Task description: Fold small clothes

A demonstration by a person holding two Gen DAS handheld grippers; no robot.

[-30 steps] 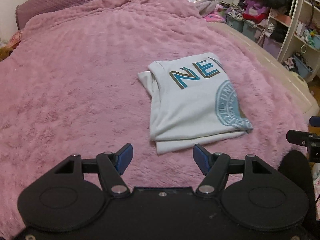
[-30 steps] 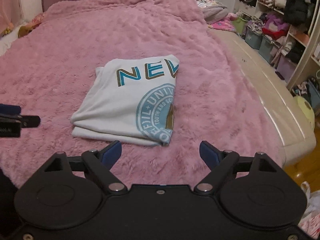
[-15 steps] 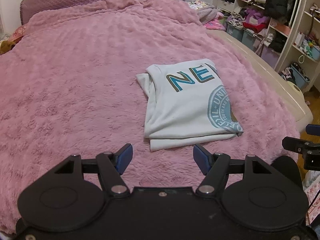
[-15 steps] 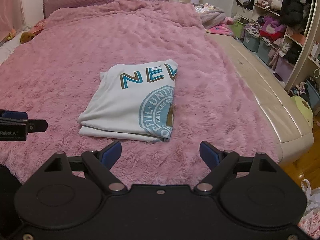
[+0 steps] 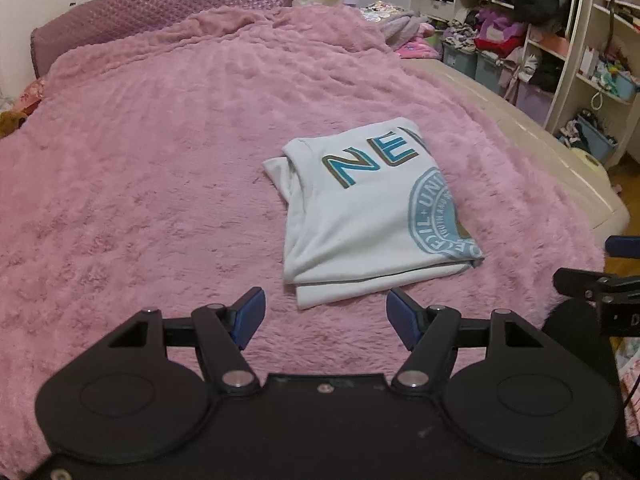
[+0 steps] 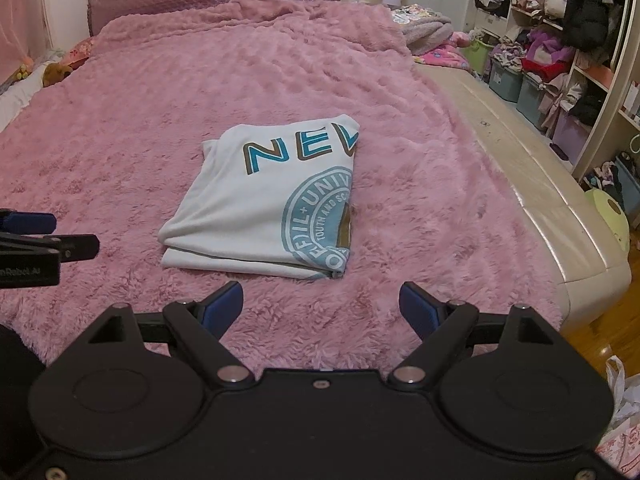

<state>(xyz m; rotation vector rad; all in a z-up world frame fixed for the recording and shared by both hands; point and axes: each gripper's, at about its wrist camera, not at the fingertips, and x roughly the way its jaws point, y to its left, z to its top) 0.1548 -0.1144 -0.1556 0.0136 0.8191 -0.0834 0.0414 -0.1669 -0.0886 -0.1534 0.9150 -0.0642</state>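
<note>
A white T-shirt [image 5: 368, 216] with teal lettering and a round teal print lies folded into a flat rectangle on the pink fluffy blanket [image 5: 160, 160]; it also shows in the right wrist view [image 6: 264, 208]. My left gripper [image 5: 325, 312] is open and empty, a short way back from the shirt's near edge. My right gripper [image 6: 322, 306] is open and empty, also short of the near edge. The right gripper's tip shows at the right of the left wrist view [image 5: 600, 280]; the left gripper's tip shows at the left of the right wrist view [image 6: 48, 240].
The bed's beige bare edge [image 6: 540, 184] runs along the right, with wooden floor [image 6: 592, 344] beyond it. Shelves with clothes and storage bins [image 6: 560, 60] stand at the right. A purple headboard [image 5: 160, 8] is at the far end. Grey and pink clothes [image 6: 436, 40] lie at the far right corner.
Both grippers have drawn back and risen from the folded shirt, which now looks smaller and farther. The shirt has not moved. Both grippers stay open.
</note>
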